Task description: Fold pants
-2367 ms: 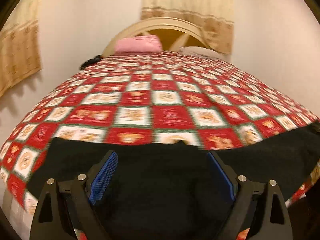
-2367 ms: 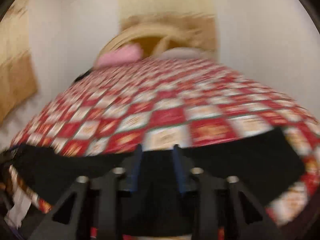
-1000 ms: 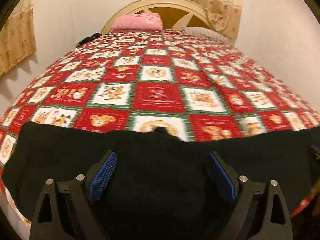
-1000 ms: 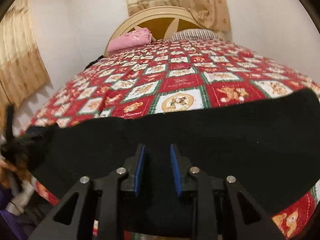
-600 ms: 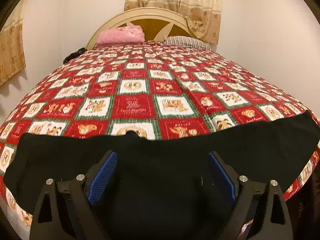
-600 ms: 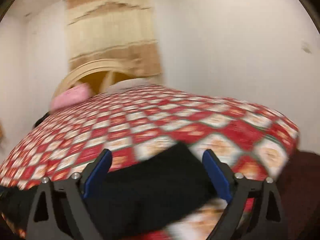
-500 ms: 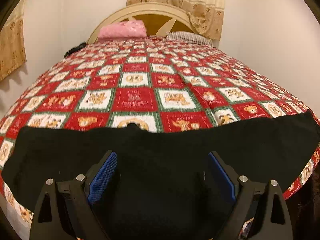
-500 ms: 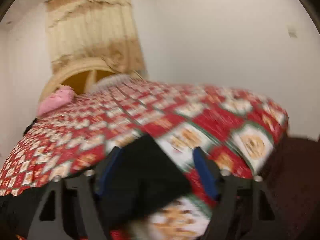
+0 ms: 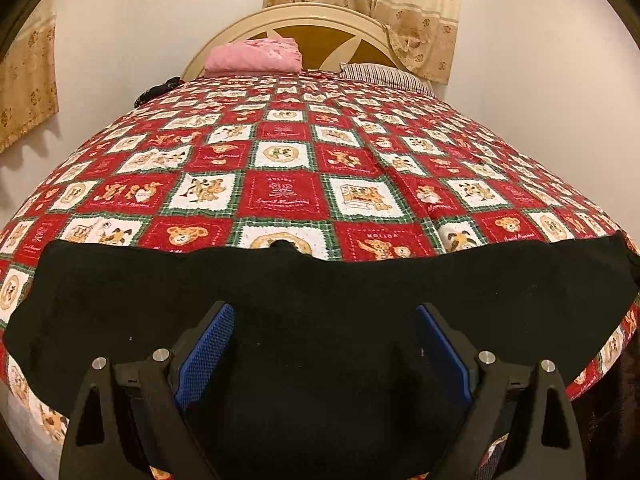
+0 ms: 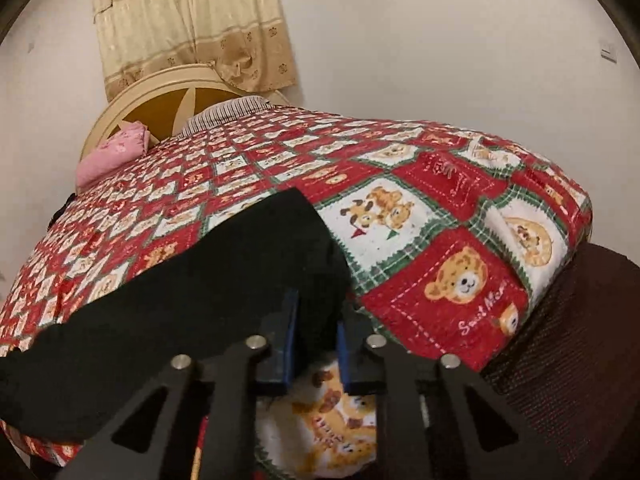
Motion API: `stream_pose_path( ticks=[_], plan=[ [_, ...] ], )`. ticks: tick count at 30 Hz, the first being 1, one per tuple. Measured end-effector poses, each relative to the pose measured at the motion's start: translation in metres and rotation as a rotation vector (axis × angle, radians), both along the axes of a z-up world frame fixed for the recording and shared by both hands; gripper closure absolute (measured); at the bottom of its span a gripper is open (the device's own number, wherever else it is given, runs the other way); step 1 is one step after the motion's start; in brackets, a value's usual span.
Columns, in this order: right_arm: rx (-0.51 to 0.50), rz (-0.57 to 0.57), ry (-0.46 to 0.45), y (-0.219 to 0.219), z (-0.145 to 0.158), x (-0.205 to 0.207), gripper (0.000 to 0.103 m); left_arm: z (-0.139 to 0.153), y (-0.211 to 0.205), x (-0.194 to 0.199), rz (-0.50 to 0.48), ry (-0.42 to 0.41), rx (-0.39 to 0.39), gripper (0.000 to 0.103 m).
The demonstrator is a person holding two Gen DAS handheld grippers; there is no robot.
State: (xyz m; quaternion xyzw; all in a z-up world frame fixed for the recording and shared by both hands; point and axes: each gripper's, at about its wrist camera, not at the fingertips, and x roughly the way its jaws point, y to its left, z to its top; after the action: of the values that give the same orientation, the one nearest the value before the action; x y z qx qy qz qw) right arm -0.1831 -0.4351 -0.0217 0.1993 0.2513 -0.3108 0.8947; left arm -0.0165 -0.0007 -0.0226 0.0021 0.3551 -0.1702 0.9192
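Black pants [image 9: 320, 280] lie stretched in a long band across the near edge of a red and white patchwork quilt [image 9: 288, 196]. My left gripper [image 9: 324, 309] hovers above their middle, wide open, its blue pads [image 9: 208, 350] clear of the cloth. In the right wrist view the pants [image 10: 200, 292] run off to the left, and their right end bunches between the fingers of my right gripper [image 10: 318, 320]. Those jaws are closing and stand narrow, pinching the black cloth near the bed's right corner.
A folded pink cloth [image 9: 256, 56] and a striped pillow [image 9: 384, 76] lie at the cream headboard [image 9: 312, 24]. Beige curtains [image 10: 192, 20] hang on the white wall. A dark brown surface [image 10: 568, 344] stands beside the bed's right corner. A dark item [image 9: 156, 92] sits at the far left edge.
My right gripper let go of the pants' middle, swung right to their end with jaws wide, then closed on the cloth there. The left gripper stayed open over the pants.
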Motion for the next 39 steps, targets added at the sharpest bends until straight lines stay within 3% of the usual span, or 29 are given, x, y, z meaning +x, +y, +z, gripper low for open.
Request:
stream_pose_path(
  ticks=[2,5,7,11,17,23,24,26,27,30,32,33,34,36,39],
  plan=[
    [-0.026,-0.022,0.006,0.007,0.007,0.004,0.089,0.002,0.005,0.001,0.011,-0.004,-0.011,0.011],
    [-0.088,0.045,-0.061,0.033,0.034,0.012,0.090,0.006,0.014,0.003,0.038,-0.017,-0.023,0.011],
    [-0.134,0.137,-0.103,0.067,0.059,0.025,0.090,0.008,0.019,0.003,0.050,-0.021,-0.036,0.011],
    [-0.190,0.394,-0.131,0.149,0.078,0.060,0.090,0.009,0.027,0.004,0.066,-0.029,-0.048,0.011],
    [-0.270,0.739,-0.015,0.283,0.028,0.119,0.090,0.006,0.047,0.006,0.105,-0.027,-0.063,0.011],
    [-0.318,0.893,0.126,0.342,-0.032,0.138,0.089,0.000,0.067,0.011,0.149,-0.021,-0.072,0.011],
    [-0.337,0.892,0.133,0.343,-0.035,0.137,0.084,-0.002,0.069,0.013,0.151,-0.015,-0.077,0.011],
    [-0.364,0.908,0.131,0.345,-0.038,0.133,0.065,-0.005,0.071,0.015,0.153,-0.004,-0.085,0.011],
    [-0.342,0.931,0.141,0.345,-0.039,0.134,0.046,-0.006,0.072,0.016,0.154,0.000,-0.087,0.011],
    [-0.246,1.035,0.134,0.345,-0.035,0.124,0.038,-0.006,0.072,0.015,0.145,-0.004,-0.088,0.011],
    [-0.187,1.112,0.114,0.340,-0.026,0.115,0.051,-0.005,0.071,0.014,0.140,-0.018,-0.079,0.011],
    [-0.169,1.110,0.095,0.339,-0.022,0.114,0.072,-0.004,0.070,0.014,0.139,-0.028,-0.071,0.011],
    [-0.132,1.091,0.072,0.331,-0.016,0.115,0.087,-0.004,0.069,0.013,0.137,-0.037,-0.064,0.011],
    [-0.037,1.025,0.009,0.313,-0.008,0.127,0.087,-0.003,0.066,0.012,0.130,-0.045,-0.055,0.011],
    [0.019,0.880,-0.052,0.294,-0.004,0.159,0.085,-0.001,0.063,0.010,0.113,-0.046,-0.054,0.011]
  ],
)
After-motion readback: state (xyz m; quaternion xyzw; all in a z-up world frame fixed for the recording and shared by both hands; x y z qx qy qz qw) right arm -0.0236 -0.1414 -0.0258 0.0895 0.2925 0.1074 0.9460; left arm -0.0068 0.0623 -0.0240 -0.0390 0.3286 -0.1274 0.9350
